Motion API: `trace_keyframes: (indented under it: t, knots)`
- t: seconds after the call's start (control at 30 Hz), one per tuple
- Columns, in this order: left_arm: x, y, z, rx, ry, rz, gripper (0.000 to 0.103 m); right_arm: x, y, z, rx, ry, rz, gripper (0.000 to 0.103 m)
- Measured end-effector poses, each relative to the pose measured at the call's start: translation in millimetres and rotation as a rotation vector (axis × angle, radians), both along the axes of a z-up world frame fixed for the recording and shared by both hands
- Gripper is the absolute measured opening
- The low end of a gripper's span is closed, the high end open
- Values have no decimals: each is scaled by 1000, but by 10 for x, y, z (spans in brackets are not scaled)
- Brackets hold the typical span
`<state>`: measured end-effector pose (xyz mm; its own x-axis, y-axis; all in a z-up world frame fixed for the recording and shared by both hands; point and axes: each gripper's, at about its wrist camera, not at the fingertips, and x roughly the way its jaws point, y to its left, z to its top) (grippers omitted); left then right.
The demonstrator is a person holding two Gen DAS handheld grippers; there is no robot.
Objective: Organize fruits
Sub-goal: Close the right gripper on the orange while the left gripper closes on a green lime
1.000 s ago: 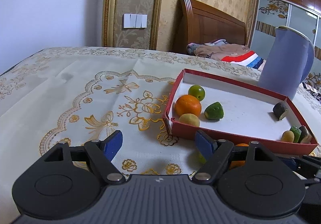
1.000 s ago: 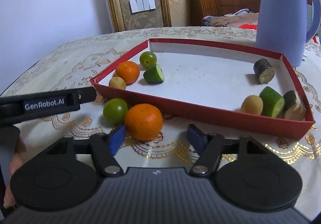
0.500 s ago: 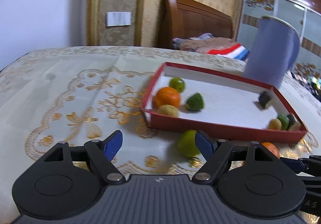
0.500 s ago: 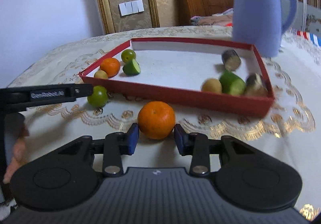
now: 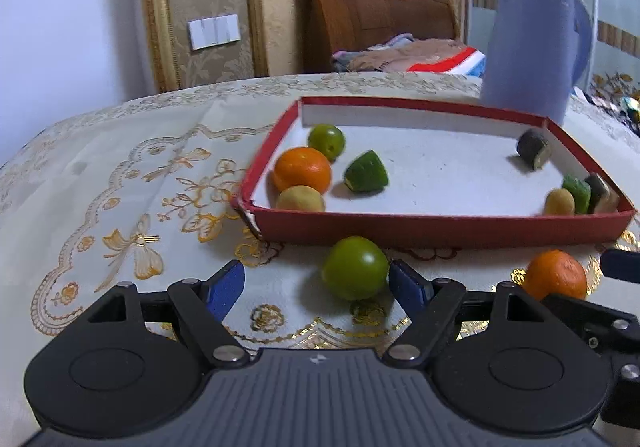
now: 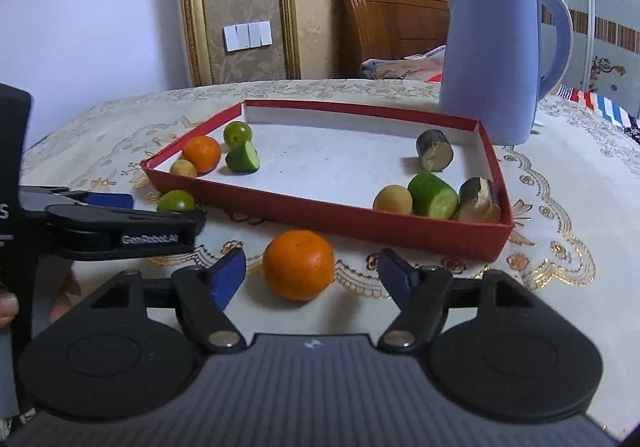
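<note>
Loose fruits and a red tray on the patterned cloth

A round glossy green fruit (image 5: 355, 267) and a round orange citrus (image 6: 298, 264) lie on the cloth just near of the shallow red cardboard tray (image 6: 320, 215) with a white floor. Inside, an orange, green and yellow pieces cluster far left; dark and green cut chunks sit right.

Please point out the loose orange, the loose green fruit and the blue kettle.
loose orange (image 6: 299, 263), right wrist view, middle of its peel.
loose green fruit (image 5: 354, 267), left wrist view, its rounded front.
blue kettle (image 6: 490, 59), right wrist view, middle of its body.
</note>
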<state>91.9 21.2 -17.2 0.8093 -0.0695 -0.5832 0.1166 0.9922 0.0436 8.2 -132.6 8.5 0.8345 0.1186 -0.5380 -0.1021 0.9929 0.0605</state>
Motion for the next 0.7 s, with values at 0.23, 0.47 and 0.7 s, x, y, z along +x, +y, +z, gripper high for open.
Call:
trace_keyframes:
  t: [0.23, 0.47, 0.7]
  knots:
    - [-21, -25, -7, 5, 2, -21, 59, 137, 23, -40, 13, 30, -17, 72]
    - [-66, -56, -4, 17, -7, -30, 32, 191, 20, -85, 20, 57, -22, 70]
    - [-76, -40, 0, 11, -8, -29, 32, 229, 53, -102, 9, 71, -24, 55]
